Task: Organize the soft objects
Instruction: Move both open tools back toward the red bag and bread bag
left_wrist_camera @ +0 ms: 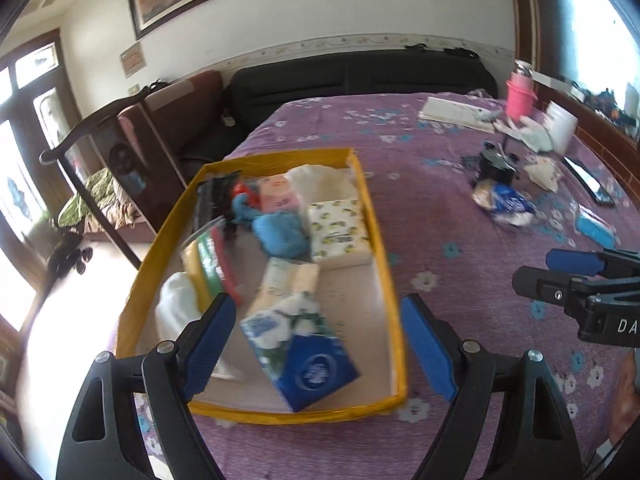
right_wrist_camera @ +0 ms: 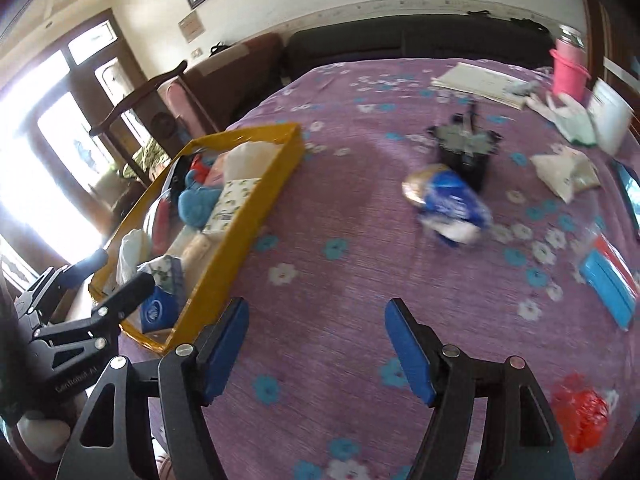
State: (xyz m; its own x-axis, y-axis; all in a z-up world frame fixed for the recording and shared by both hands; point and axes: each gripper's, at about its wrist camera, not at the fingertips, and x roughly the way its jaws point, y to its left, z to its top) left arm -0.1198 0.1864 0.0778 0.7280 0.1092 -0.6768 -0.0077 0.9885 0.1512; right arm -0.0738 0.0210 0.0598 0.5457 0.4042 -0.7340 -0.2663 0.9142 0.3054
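A yellow tray point(left_wrist_camera: 385, 264) lies on the purple flowered bedspread point(left_wrist_camera: 440, 216) and holds several soft things: a blue tissue pack point(left_wrist_camera: 316, 368), a lemon-print pack point(left_wrist_camera: 340, 228), a blue cloth point(left_wrist_camera: 280, 232) and a white cloth point(left_wrist_camera: 176, 304). My left gripper point(left_wrist_camera: 318, 320) hangs open over the tray's near end; its pads touch nothing. My right gripper point(right_wrist_camera: 316, 320) is open over bare bedspread to the right of the tray point(right_wrist_camera: 248, 208). A blue-and-white packet point(right_wrist_camera: 452, 204) lies ahead of it. The left gripper point(right_wrist_camera: 128, 267) shows at the tray's near corner.
A black device point(right_wrist_camera: 464, 152), a white pouch point(right_wrist_camera: 564, 172), a flat blue pack point(right_wrist_camera: 608, 284), a red bag point(right_wrist_camera: 580, 416), a pink cup point(right_wrist_camera: 568, 72) and a book point(right_wrist_camera: 480, 80) lie on the bed's right side. A phone point(left_wrist_camera: 592, 184) lies near the right edge. A dark wooden chair point(left_wrist_camera: 100, 128) stands left.
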